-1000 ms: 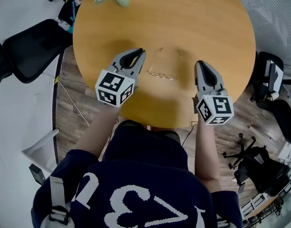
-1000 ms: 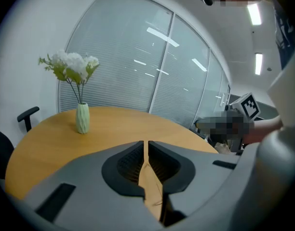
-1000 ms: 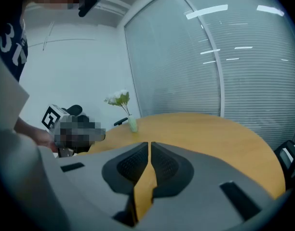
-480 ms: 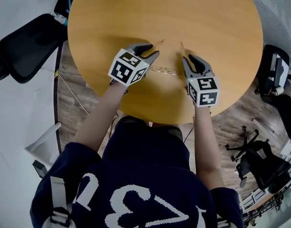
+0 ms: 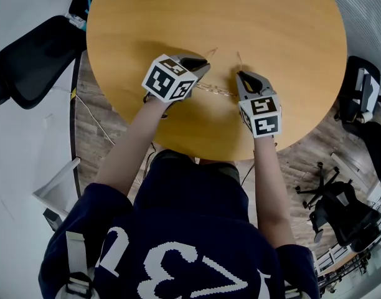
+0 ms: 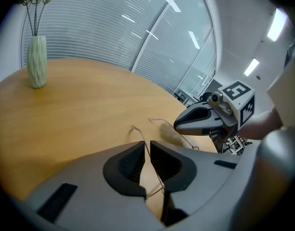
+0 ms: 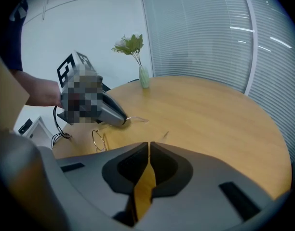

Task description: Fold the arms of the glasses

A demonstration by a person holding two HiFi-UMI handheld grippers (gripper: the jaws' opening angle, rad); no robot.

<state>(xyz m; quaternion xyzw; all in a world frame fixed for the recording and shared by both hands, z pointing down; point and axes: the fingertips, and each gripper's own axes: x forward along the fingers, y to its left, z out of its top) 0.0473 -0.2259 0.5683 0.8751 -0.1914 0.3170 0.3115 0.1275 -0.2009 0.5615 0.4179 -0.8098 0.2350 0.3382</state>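
Observation:
Thin wire-rimmed glasses lie on the round wooden table with both arms unfolded, pointing away from me. My left gripper is low over their left side. In the left gripper view the left arm runs through the narrow gap of the closing jaws, and the pads do not visibly press it. My right gripper is at the right side. Its jaws stand together, seemingly on the right arm, whose tip shows just beyond them. A lens rim lies to the left.
A pale green vase with flowers stands at the table's far edge. Black office chairs stand left and right of the table. Cables run along the floor on the left.
Both grippers have dropped from above the table down onto the glasses and tipped downward. The left one's jaws, spread at half a second ago, have narrowed around the left arm.

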